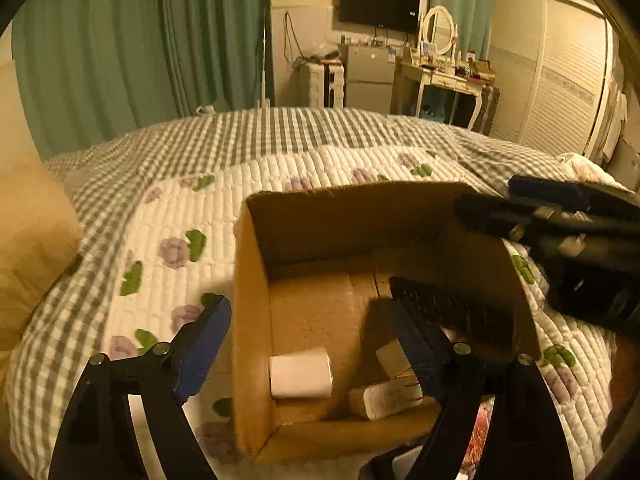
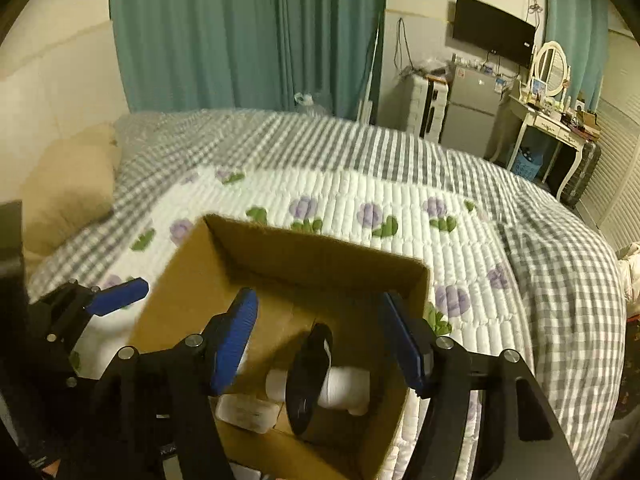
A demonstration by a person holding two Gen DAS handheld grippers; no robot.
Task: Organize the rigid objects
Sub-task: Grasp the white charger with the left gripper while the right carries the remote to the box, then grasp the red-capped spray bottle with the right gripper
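Note:
An open cardboard box [image 1: 256, 264] sits on the bed, also in the right wrist view [image 2: 188, 276]. Inside lie a white block [image 1: 301, 372], a white charger-like piece [image 1: 386, 398] and a black keyboard-like slab [image 1: 452, 312]. In the right wrist view a black flat object [image 2: 308, 376] stands on edge among white pieces [image 2: 348, 388]. My left gripper [image 1: 316, 340] is open, straddling the box's left wall. My right gripper [image 2: 324, 344] is open over the box and empty. It shows in the left wrist view [image 1: 560, 216] at the right; the left gripper's finger [image 2: 116, 298] shows at the left.
The bed has a white quilt with purple flowers [image 2: 372, 216] over a grey checked cover [image 1: 256, 128]. A tan pillow [image 1: 28, 240] lies at the left. Green curtains, a wall TV, a fridge, a dressing table [image 1: 440, 76] and a wardrobe stand beyond.

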